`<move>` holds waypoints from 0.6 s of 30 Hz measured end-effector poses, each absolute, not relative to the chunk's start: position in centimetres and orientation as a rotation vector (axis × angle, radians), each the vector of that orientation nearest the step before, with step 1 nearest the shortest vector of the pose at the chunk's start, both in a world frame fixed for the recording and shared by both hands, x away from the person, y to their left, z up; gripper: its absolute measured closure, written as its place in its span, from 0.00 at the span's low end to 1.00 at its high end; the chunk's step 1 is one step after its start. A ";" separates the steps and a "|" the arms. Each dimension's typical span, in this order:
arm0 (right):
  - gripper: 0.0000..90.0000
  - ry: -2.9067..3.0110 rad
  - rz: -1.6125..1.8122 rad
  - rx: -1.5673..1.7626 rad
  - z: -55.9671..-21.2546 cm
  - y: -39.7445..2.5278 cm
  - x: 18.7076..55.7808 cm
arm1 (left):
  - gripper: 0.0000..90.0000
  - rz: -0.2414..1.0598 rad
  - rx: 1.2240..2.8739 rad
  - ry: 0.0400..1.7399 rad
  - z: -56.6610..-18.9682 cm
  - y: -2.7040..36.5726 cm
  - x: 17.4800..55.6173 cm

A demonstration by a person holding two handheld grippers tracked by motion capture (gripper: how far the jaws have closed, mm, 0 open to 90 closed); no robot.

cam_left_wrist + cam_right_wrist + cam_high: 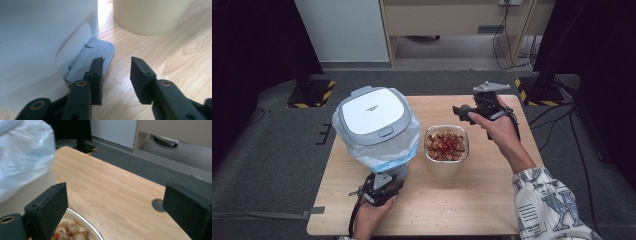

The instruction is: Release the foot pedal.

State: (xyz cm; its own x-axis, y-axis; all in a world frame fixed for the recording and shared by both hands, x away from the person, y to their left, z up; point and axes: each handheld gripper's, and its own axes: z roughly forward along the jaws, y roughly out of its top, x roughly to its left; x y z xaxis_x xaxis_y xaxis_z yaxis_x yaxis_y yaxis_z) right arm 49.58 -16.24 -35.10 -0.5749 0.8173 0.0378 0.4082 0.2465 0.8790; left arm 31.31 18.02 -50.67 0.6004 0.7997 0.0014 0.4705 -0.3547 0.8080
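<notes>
While both tongs gape: one bin (374, 122), one pedal (93, 58), one bowl (447, 162).

Ribbed grey plastic pedal (92, 58); matt wood table (492, 195).

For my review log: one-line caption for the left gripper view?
Open left tongs poised at the grey foot pedal of the white bin.

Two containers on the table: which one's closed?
The white pedal bin, left of the bowl: its grey-rimmed lid is shut over a plastic liner. The bowl sits open, full of red and pale food pieces. The left gripper hovers open at the bin's foot pedal.
</notes>
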 end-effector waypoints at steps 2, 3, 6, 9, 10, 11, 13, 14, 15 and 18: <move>0.06 2.069 1.265 1.144 -35.5 -17.2 49.6 | 0.63 0.518 2.019 1.001 -50.6 17.9 31.1; 0.06 2.056 1.264 1.154 -35.7 -17.6 49.6 | 0.61 0.517 2.018 0.999 -50.6 17.9 31.1; 0.06 2.020 1.256 1.187 -36.2 -18.7 49.4 | 0.57 0.524 2.012 1.002 -50.5 18.0 31.0; 0.06 2.001 1.249 1.209 -36.9 -19.9 49.1 | 0.53 0.517 2.021 1.009 -50.5 18.4 31.1; 0.06 1.992 1.252 1.216 -37.1 -20.2 48.9 | 0.52 0.514 2.023 1.011 -50.5 18.5 31.2; 0.06 1.985 1.253 1.222 -37.3 -20.5 48.8 | 0.51 0.512 2.018 1.016 -50.5 18.5 31.2; 0.06 1.973 1.254 1.231 -37.7 -21.2 48.4 | 0.48 0.510 2.017 1.024 -50.5 18.7 31.2; 0.06 1.968 1.252 1.235 -38.0 -21.6 48.2 | 0.47 0.507 2.018 1.026 -50.5 18.7 31.2; 0.06 1.963 1.250 1.239 -38.3 -21.9 48.0 | 0.47 0.505 2.015 1.029 -50.5 18.7 31.3; 0.05 1.949 1.241 1.253 -39.1 -22.8 47.1 | 0.44 0.497 2.022 1.026 -50.6 18.9 31.2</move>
